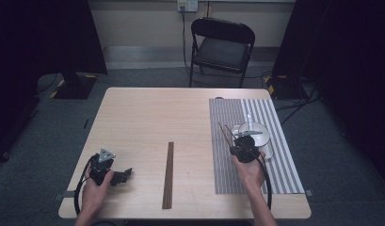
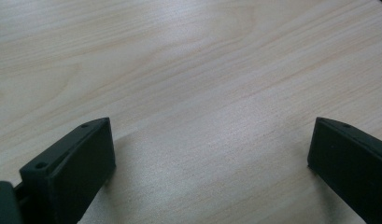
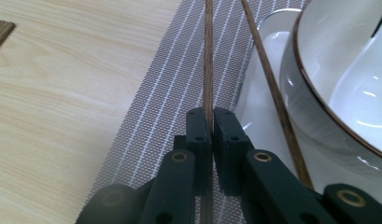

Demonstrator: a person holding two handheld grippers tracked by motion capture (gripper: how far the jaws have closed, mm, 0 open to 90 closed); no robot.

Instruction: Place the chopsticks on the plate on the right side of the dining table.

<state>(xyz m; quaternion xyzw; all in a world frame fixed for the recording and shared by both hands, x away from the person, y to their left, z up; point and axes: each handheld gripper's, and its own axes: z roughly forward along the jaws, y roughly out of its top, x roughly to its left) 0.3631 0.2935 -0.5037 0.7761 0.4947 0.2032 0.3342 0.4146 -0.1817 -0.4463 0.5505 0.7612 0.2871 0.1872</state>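
While clamped, chopstick (image 3: pixel 208 56) between right tool (image 3: pixel 211 122) jaws

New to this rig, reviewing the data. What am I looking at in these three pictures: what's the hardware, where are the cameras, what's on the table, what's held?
There is no robot arm: a person holds a hand-held two-jaw gripper in each hand. The high view looks down on the table from above the person's side. Each of the other two pictures comes from a camera riding on one gripper, looking along its black jaws.

On the table lie a striped placemat, a white bowl on a plate, and a bundle of brown chopsticks at the middle.

The left gripper rests over bare wood, jaws wide open and holding nothing. The right gripper is shut on one chopstick; a second chopstick lies beside it against the plate.
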